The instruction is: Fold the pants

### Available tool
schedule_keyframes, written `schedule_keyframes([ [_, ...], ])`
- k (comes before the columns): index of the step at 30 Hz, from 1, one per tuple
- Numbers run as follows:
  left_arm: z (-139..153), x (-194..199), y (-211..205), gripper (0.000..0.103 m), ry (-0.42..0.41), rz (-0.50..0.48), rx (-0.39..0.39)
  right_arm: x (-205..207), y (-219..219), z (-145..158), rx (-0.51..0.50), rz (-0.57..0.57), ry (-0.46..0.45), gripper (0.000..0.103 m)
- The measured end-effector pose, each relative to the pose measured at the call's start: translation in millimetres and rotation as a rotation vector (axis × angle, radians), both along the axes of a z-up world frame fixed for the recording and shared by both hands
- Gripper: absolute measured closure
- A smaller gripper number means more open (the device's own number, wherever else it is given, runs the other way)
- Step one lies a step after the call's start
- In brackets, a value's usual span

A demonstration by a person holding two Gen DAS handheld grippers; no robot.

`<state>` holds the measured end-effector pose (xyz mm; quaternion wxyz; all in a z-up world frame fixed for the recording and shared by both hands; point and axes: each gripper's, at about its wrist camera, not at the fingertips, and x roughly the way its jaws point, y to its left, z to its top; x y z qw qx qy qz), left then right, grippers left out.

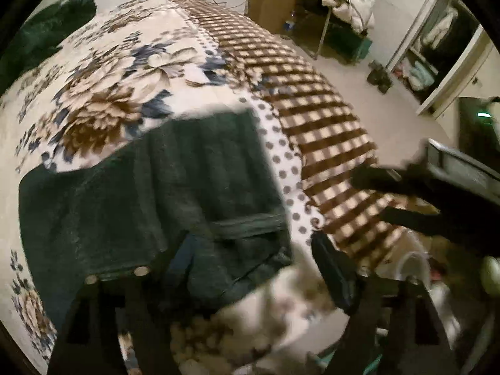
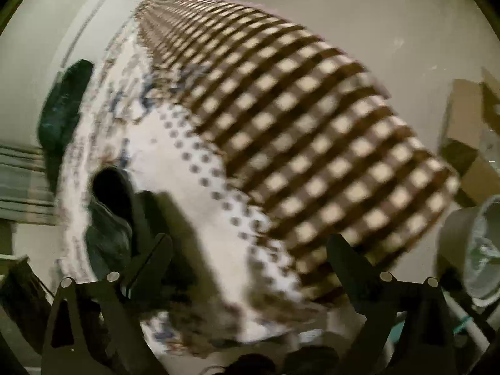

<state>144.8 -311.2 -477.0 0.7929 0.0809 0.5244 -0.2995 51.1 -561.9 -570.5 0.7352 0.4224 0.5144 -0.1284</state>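
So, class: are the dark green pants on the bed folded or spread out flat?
Folded. The dark green pants form a compact block on the floral blanket, layers doubled at the near edge, no legs stretched out.

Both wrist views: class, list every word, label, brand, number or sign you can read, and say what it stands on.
None can be read.
Pants: no label or tag shows.
Blanket: only flowers, dots and checks, no writing.
Cardboard box: a small dark mark, too small and blurred to read.
Wall panel: a faint printed line, too blurred to read.
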Motion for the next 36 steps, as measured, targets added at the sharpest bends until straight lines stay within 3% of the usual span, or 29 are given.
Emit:
schedule_keyframes([
  [3,19,10,45,0.026,0.038,0.086,-0.050,23,7,3,0.086,0.042,-0.086,0.002],
  [7,25,37,117,0.026,0.053,0.254,-0.035,72,35,-3,0.166,0.182,-0.149,0.002],
  [11,-1,75,183,0.026,0.121,0.415,0.016,114,58,-33,0.251,0.264,-0.123,0.002],
  [15,-25,111,222,0.026,0.194,0.531,-0.041,131,66,-77,0.456,0.245,-0.065,0.006],
  [16,-29,120,226,0.026,0.216,0.542,-0.068,129,65,-77,0.479,0.220,-0.098,0.036],
  [17,-34,128,227,0.026,0.235,0.550,-0.079,127,64,-74,0.476,0.209,-0.122,0.082],
  [20,-48,147,227,0.026,0.285,0.570,-0.120,113,58,-59,0.432,0.115,-0.086,0.093],
  [23,-63,164,221,0.026,0.329,0.572,-0.135,101,55,-42,0.326,0.093,-0.057,0.093],
  [29,-99,196,236,0.023,0.452,0.616,-0.202,96,43,-65,0.333,0.008,0.003,0.093],
  [31,-96,195,244,0.023,0.465,0.607,-0.223,102,42,-72,0.332,0.000,0.023,0.092],
  [33,-78,188,249,0.024,0.420,0.590,-0.193,103,37,-78,0.334,-0.003,0.044,0.090],
  [34,-70,184,252,0.024,0.399,0.587,-0.193,102,36,-78,0.331,0.013,0.043,0.087],
  [36,-49,167,264,0.023,0.356,0.586,-0.203,102,36,-72,0.335,0.043,0.049,0.060],
])
